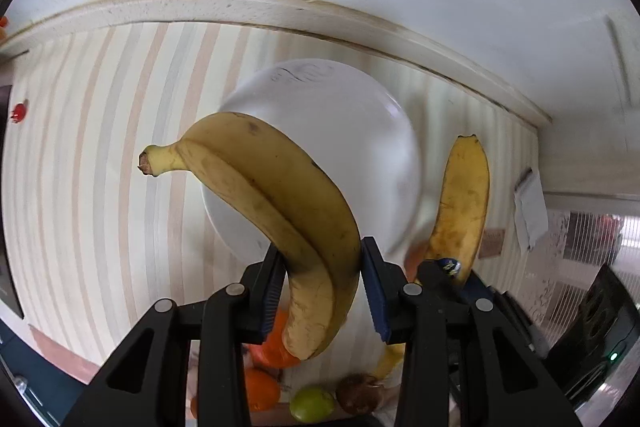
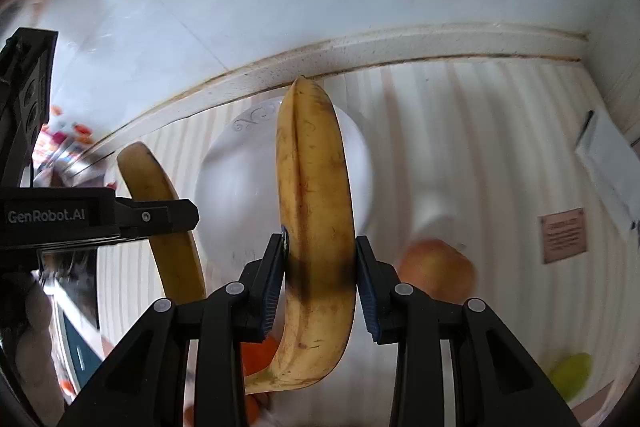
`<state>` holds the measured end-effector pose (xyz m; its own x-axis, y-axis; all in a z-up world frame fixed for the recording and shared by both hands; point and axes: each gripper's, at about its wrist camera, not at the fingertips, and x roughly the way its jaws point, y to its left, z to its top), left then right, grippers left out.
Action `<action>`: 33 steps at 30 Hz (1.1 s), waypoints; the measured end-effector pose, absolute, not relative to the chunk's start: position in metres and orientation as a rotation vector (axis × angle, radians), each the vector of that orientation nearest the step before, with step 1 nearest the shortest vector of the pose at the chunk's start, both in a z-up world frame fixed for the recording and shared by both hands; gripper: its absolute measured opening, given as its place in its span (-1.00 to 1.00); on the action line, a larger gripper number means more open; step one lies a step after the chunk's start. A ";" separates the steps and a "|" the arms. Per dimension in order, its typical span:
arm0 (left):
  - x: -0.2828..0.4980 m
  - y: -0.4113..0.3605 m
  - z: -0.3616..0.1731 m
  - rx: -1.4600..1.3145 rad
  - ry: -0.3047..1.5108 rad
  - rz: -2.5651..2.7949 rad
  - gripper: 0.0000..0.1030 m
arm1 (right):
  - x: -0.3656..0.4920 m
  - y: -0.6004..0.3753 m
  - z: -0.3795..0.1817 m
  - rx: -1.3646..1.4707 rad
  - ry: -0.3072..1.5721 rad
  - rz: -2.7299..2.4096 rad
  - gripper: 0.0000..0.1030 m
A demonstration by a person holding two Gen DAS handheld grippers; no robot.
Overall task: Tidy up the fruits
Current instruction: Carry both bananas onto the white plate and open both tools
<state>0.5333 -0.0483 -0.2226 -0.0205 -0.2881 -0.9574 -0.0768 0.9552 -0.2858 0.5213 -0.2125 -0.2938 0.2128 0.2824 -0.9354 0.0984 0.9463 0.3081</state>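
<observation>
While each tool (image 1: pixel 322 291) (image 2: pixel 320 287) grips a banana (image 1: pixel 280 211) (image 2: pixel 316 227), a white plate (image 1: pixel 360 155) lies below.

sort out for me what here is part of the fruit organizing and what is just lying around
Part of the job:
- banana in the left tongs
- banana in the right tongs
- white plate
- oranges
- green fruit
- brown fruit
- reddish fruit

Just lying about:
- small brown card
- white paper

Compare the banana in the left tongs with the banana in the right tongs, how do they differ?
The left banana curves strongly and shows its stem; the right banana looks straighter, blunt tip up. The right banana bears a blue sticker at the grip; the left shows none. Both are yellow, brown-flecked, and clamped above the white plate.
</observation>
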 end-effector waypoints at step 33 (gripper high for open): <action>0.567 -0.025 -0.261 -0.198 1.625 -0.129 0.52 | 0.548 -0.206 -0.331 0.326 1.485 0.051 0.60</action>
<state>0.5666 -0.0248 -0.2606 -0.0556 -0.2064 -0.9769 -0.0494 0.9778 -0.2038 0.5480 -0.2064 -0.3315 0.0935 0.2326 -0.9681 0.1655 0.9552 0.2455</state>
